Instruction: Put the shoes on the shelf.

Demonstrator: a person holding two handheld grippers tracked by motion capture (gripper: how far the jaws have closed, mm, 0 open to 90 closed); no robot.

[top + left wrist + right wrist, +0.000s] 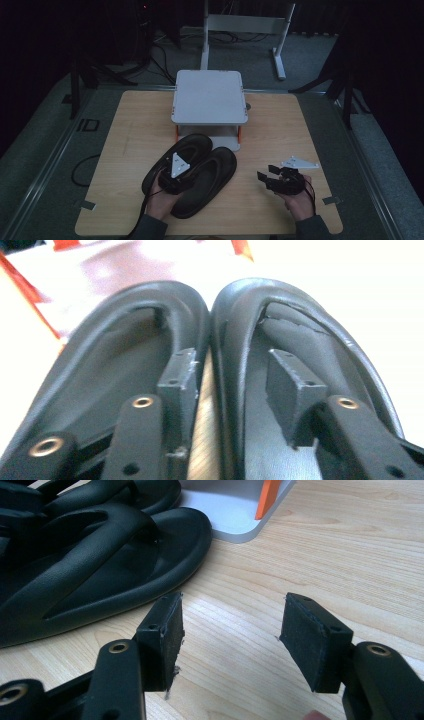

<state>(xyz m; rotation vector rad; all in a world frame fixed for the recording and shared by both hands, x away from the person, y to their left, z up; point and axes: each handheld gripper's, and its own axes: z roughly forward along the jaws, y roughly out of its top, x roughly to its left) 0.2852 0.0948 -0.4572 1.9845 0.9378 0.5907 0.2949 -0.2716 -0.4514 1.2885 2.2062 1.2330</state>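
Two black sandals lie side by side on the wooden table [280, 125], toes toward a white stand. My left gripper [180, 162] hovers over their middle. In the left gripper view it [235, 385] is open and straddles the adjoining inner rims. One pad [177, 385] sits inside the left sandal [115, 340] and the other pad is inside the right sandal [310, 335]. My right gripper [266, 172] is held low over bare wood to the right of the right sandal [215, 175]. It [230, 625] is open, with nothing between its pads. The left sandal [187, 145] reaches under the stand's front.
A low white stand [210, 97] on orange legs [267, 497] sits at the table's far middle, just beyond the sandals' toes. Dark matting, cables [82, 170] and a white frame [277, 50] surround the table. Bare wood lies around the right gripper.
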